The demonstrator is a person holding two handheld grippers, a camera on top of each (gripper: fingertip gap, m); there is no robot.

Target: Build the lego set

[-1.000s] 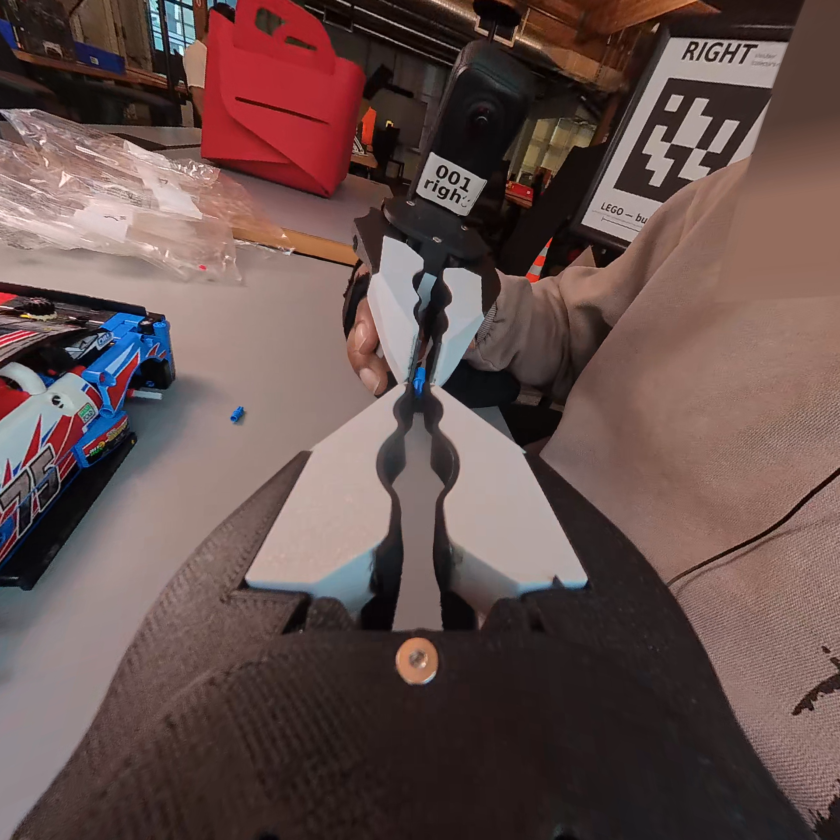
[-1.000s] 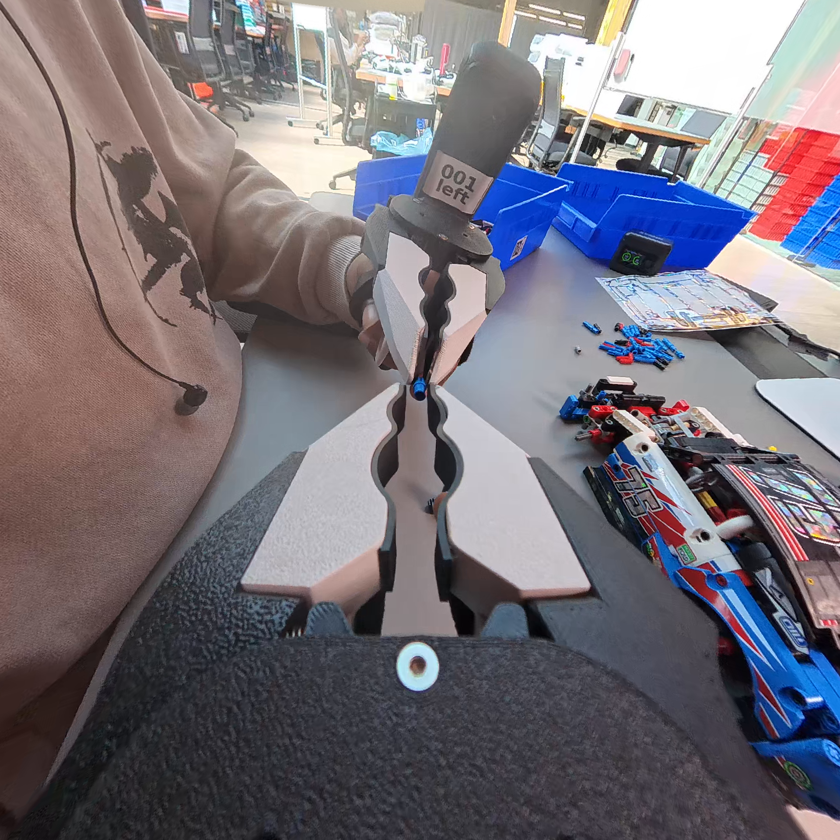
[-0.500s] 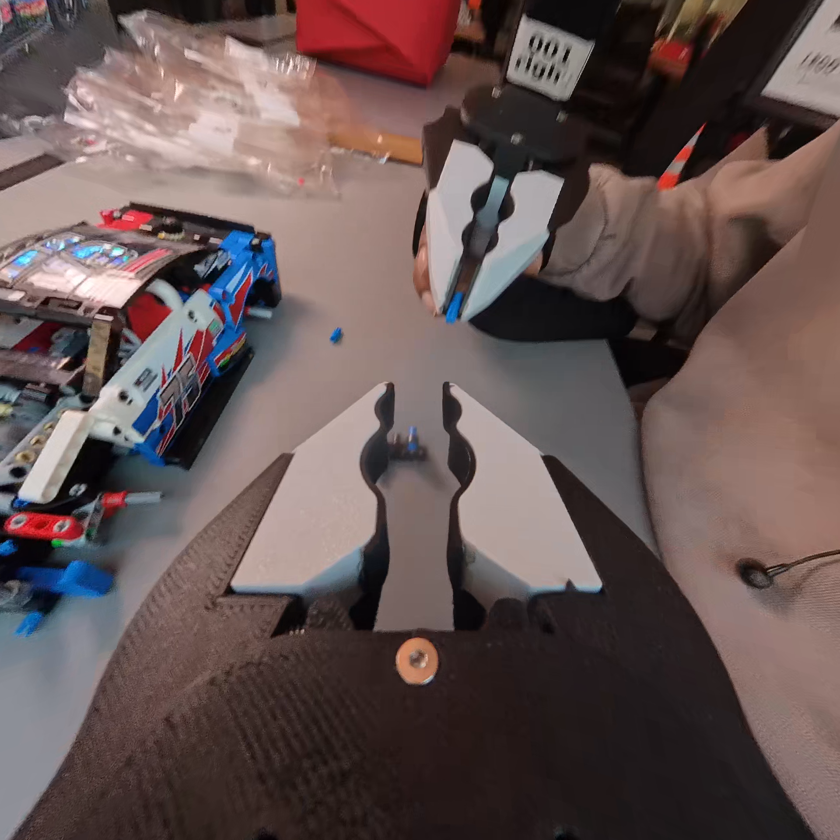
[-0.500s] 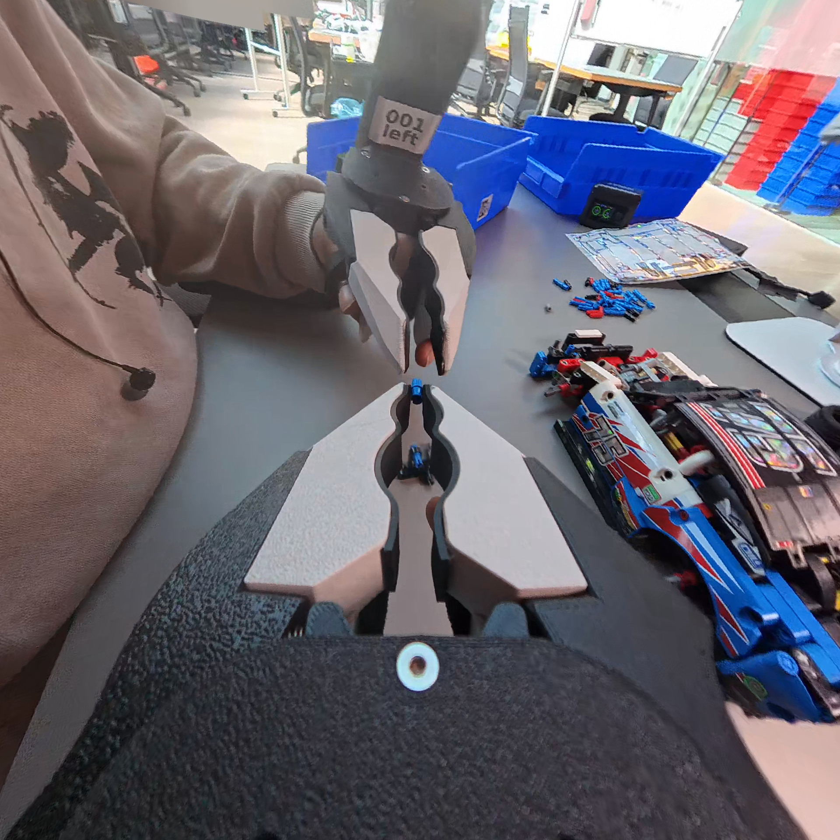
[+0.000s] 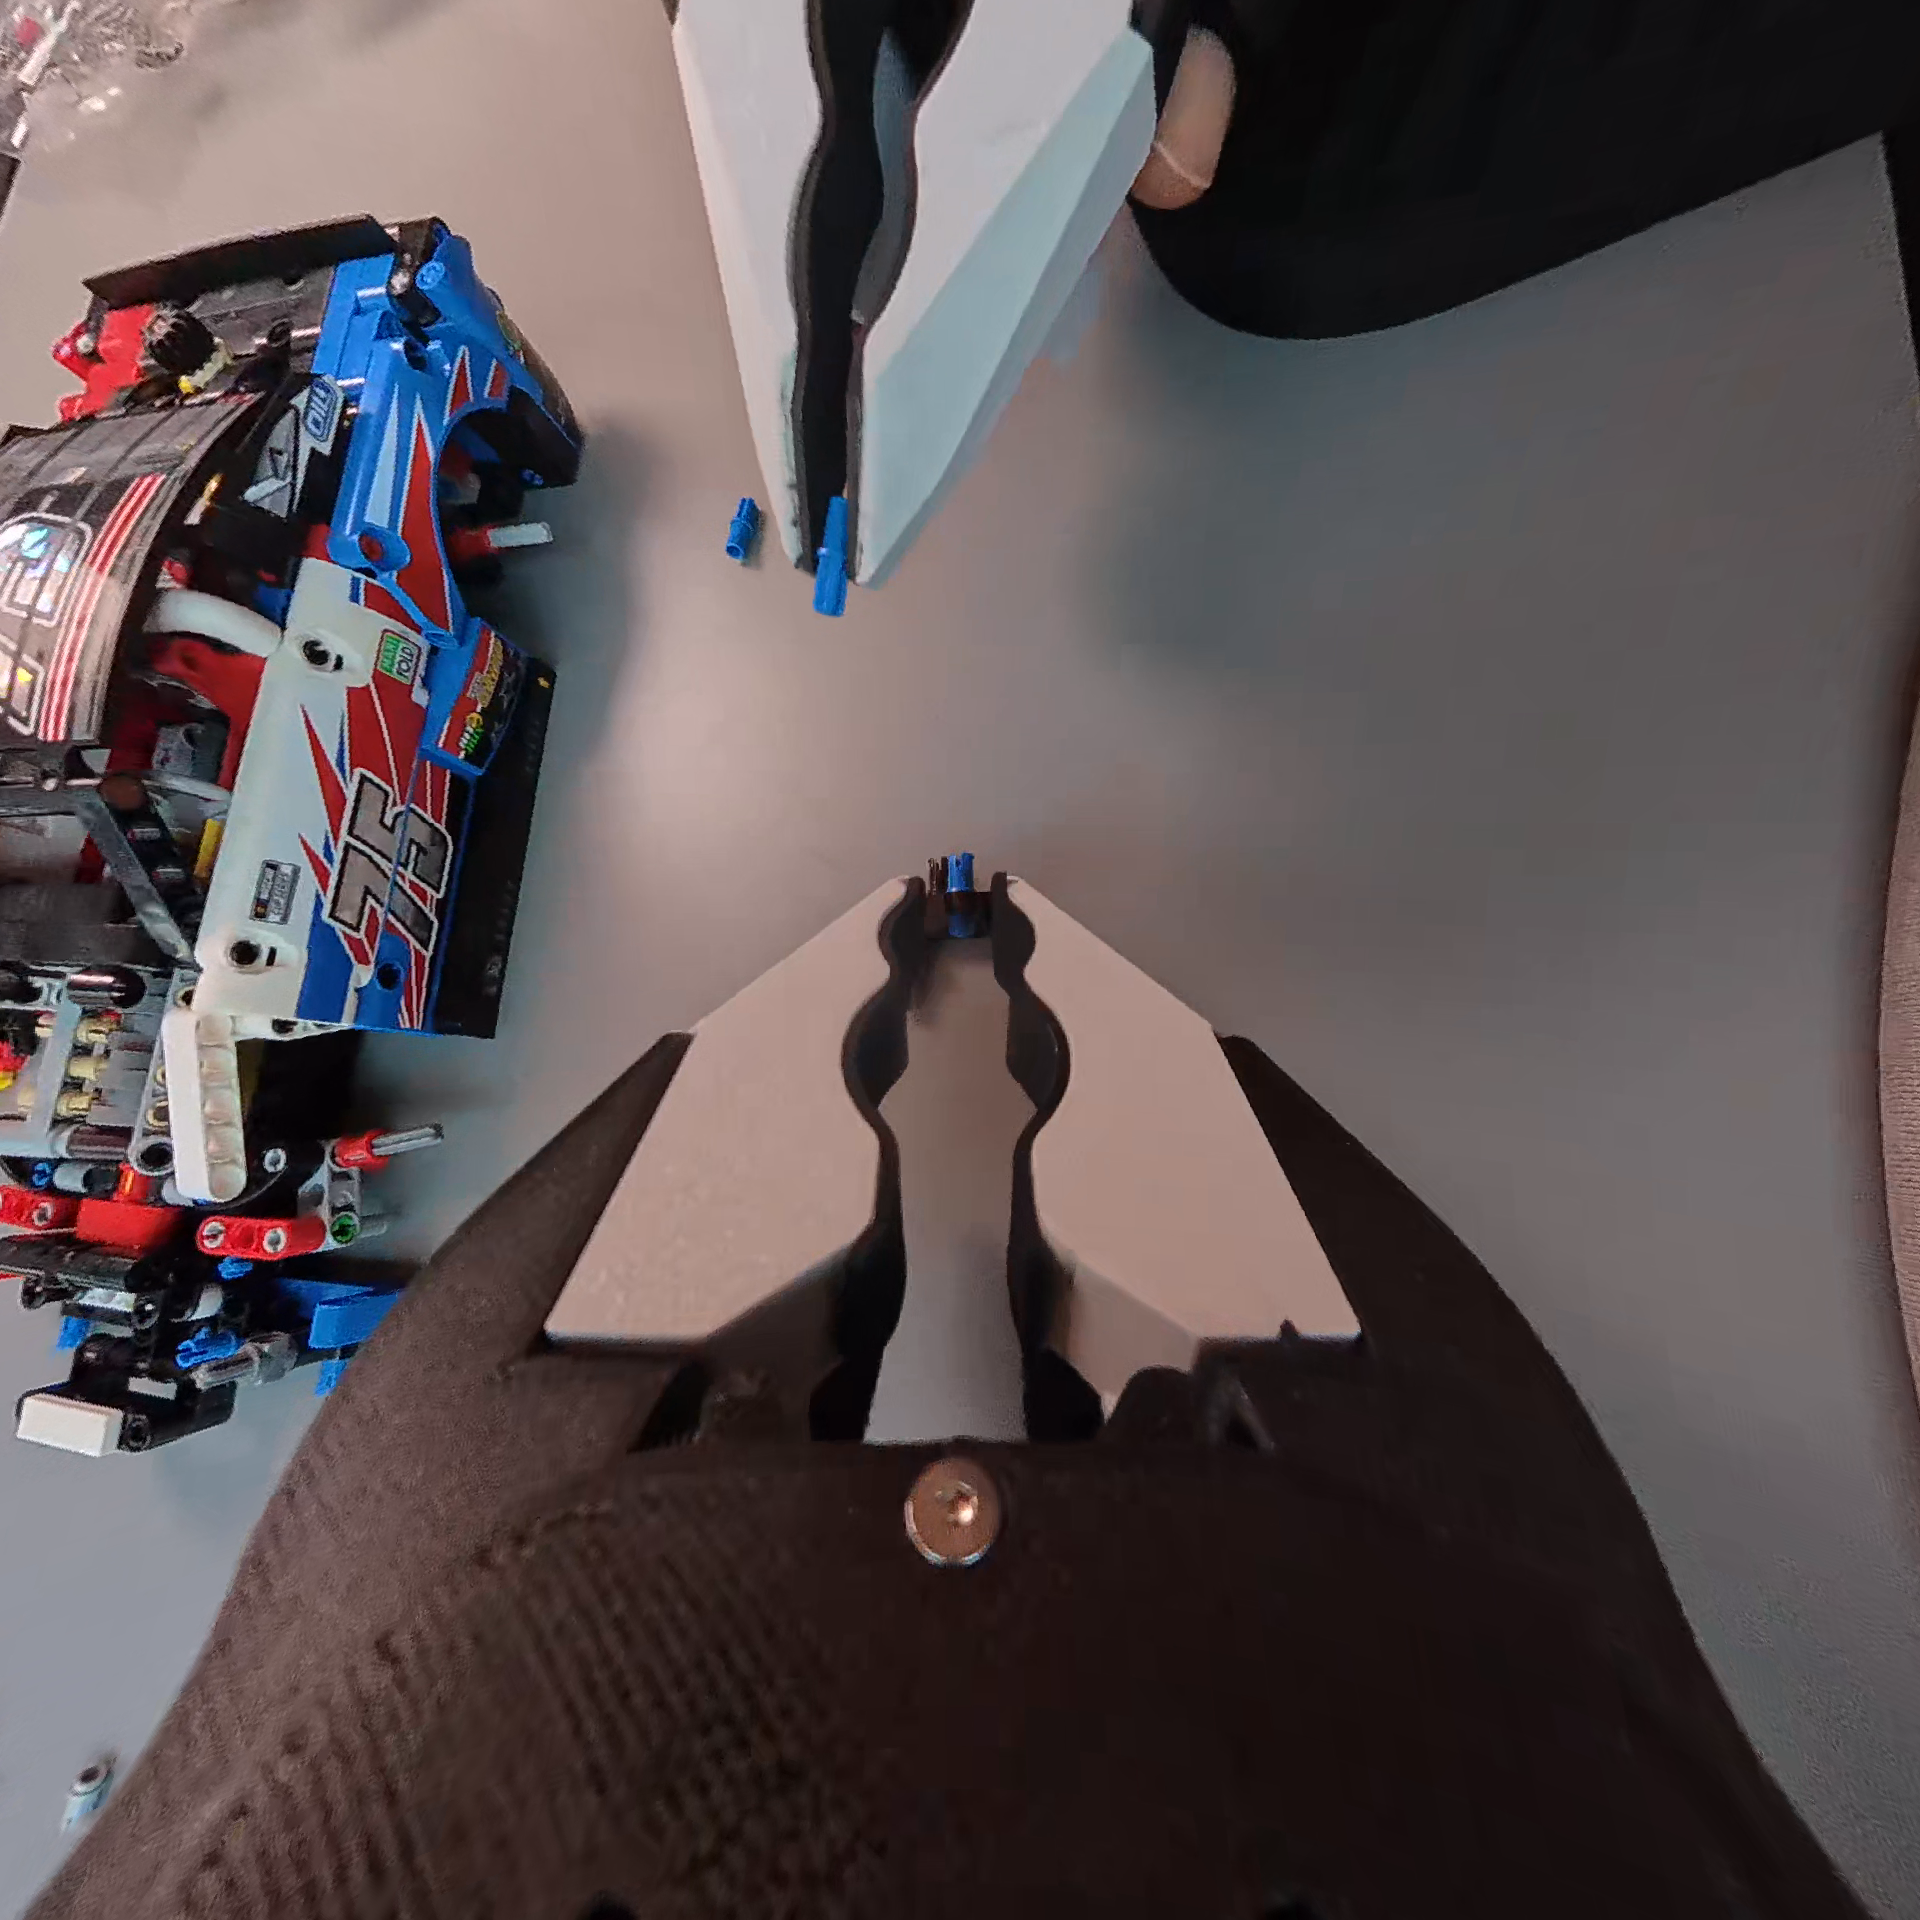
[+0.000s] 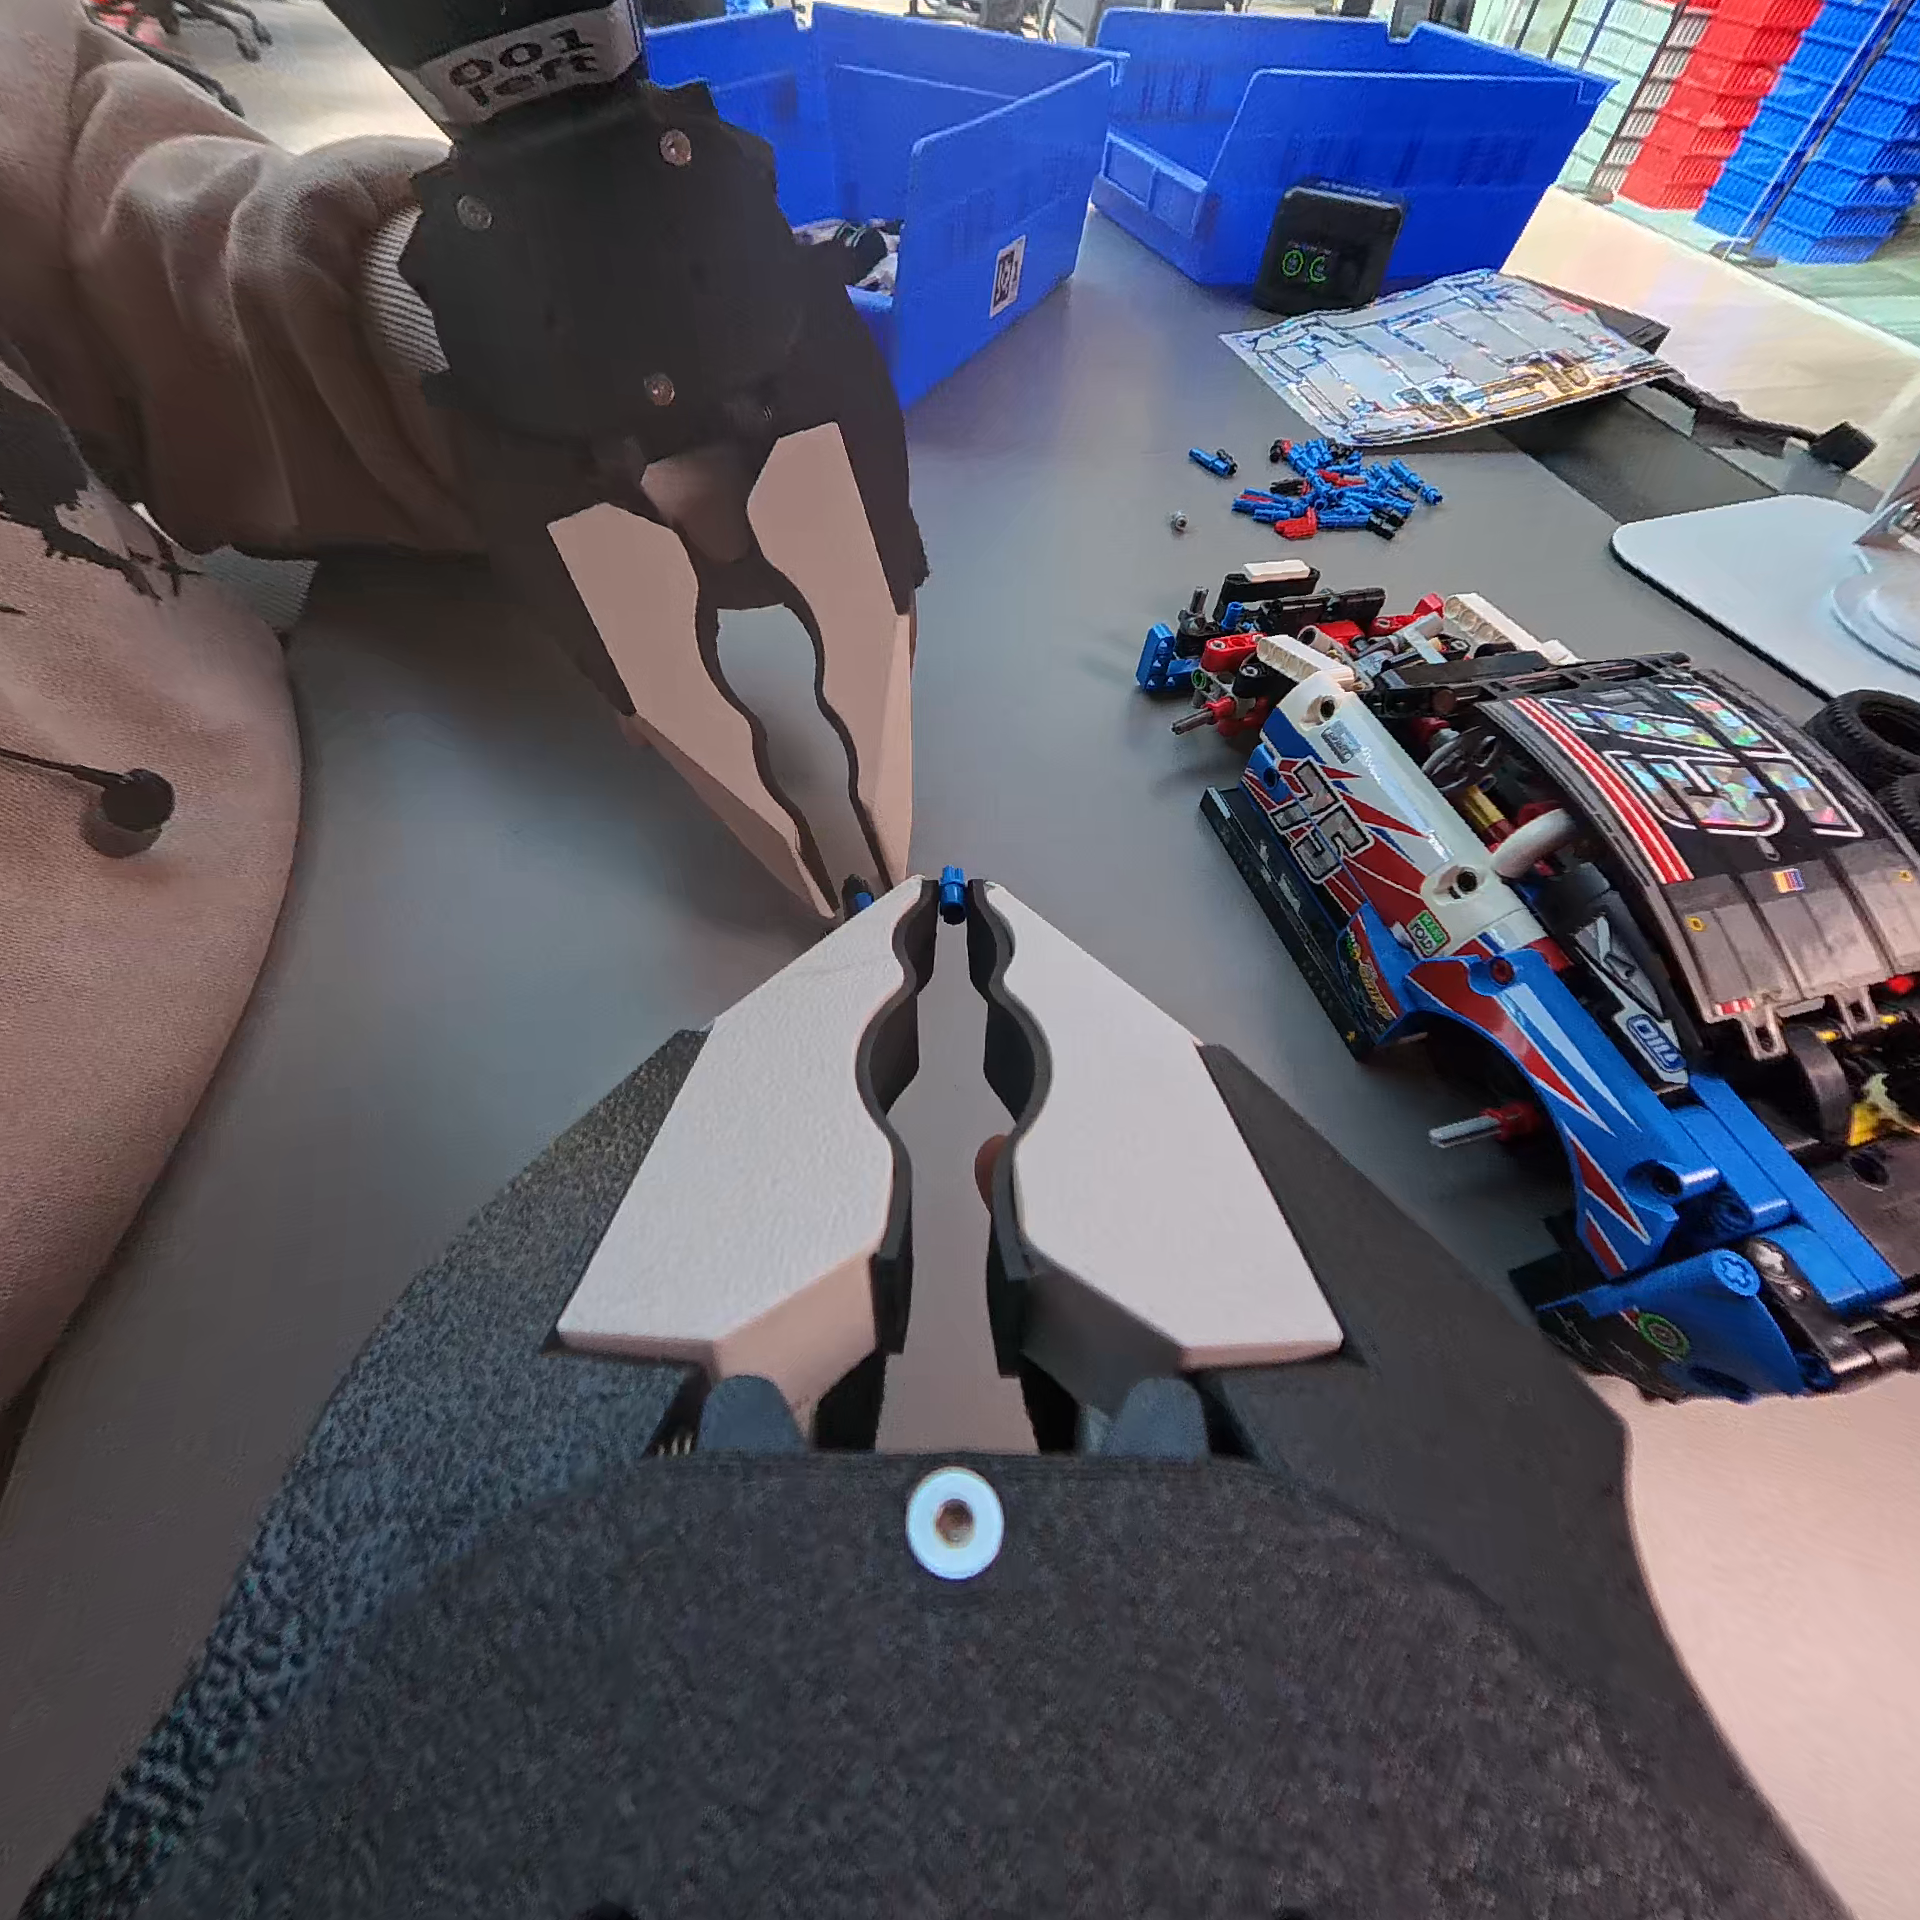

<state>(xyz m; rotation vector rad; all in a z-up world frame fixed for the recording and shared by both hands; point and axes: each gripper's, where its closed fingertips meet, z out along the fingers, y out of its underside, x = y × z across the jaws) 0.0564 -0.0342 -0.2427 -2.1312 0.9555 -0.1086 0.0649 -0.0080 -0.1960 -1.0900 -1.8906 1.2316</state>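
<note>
My left gripper (image 5: 957,896) points down at the grey table (image 5: 1351,727) with its tips closed around a small black and blue piece (image 5: 961,906). It also shows in the right wrist view (image 6: 862,894), tips on the table. My right gripper (image 6: 948,894) is shut on a blue pin (image 6: 950,896) that sticks out of its tips. In the left wrist view it (image 5: 831,561) hangs just above the table. A loose blue pin (image 5: 743,530) lies beside it. The part-built blue, white and red race car (image 5: 343,727) (image 6: 1558,987) stands to the side.
Two blue bins (image 6: 987,156) stand at the back with a black device (image 6: 1325,249) and an instruction booklet (image 6: 1455,353). A pile of small blue pins (image 6: 1330,499) and black tyres (image 6: 1870,727) lie near the car. The person's beige sweater (image 6: 125,935) borders the table edge. About 6 cm separates my left fingertips from my right.
The grippers have pulled apart. The left one opened, the small piece lay on the table, and the left has come down and closed around it. The right still holds its blue pin.
</note>
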